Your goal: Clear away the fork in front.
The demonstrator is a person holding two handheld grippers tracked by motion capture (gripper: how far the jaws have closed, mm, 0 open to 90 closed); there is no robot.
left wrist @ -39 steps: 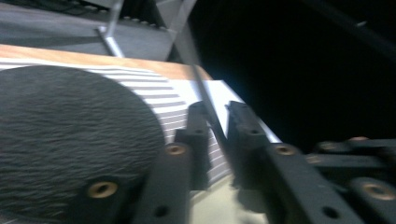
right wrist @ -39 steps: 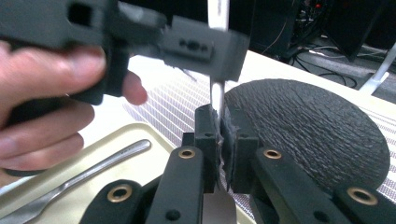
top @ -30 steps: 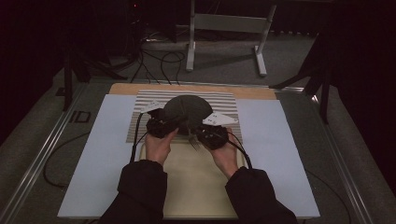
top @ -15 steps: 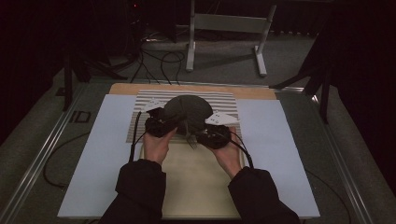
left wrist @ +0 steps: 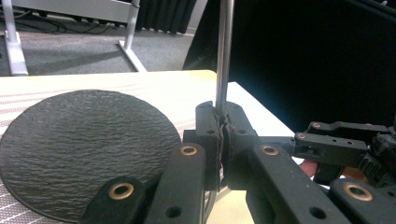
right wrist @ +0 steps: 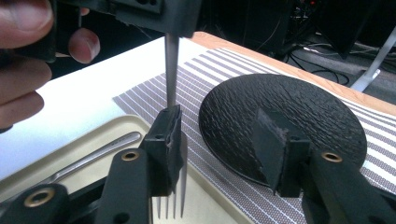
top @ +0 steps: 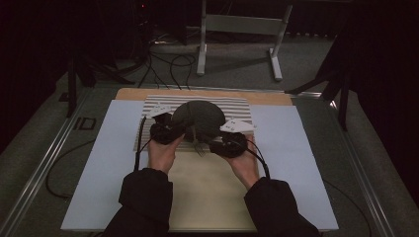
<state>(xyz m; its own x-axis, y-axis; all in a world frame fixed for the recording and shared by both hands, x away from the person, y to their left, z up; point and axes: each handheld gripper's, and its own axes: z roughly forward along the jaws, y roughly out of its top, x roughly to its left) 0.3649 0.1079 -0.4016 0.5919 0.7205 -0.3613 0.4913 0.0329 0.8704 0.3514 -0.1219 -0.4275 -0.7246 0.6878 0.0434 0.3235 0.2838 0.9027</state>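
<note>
Fork (right wrist: 172, 84): It stands upright, tines down over the tray, its handle rising to your left gripper. You hold it vertical so that one gripper can keep it while the other lets go; judged, this is a hand-over of the fork.
Right gripper (right wrist: 219, 154): Its jaws are spread and have just been opening. The fork lies against the pad of the jaw at the left of the right gripper view; the other jaw stands well apart, so nothing is pinched here.
Left gripper (left wrist: 223, 140): Its jaws are pressed together on the fork's handle, which runs straight up from between the pads. This grip alone carries the fork.
Spoon (right wrist: 93, 156): Probably a spoon; its handle lies flat in the tray, just left of your right gripper's nearer jaw. The bowl end is hidden.
Tray (top: 207, 197): A beige tray lies directly below both grippers and reaches back toward you.
Hand pose: Both forearms enter from the near edge, hands side by side, the grippers angled inward and forward so their jaws meet at the fork.
Plate (top: 199, 118): A dark, textured round plate sits just beyond both grippers.
Placemat (top: 237, 106): The striped mat under the plate extends beyond the grippers, toward the table's far edge.
</note>
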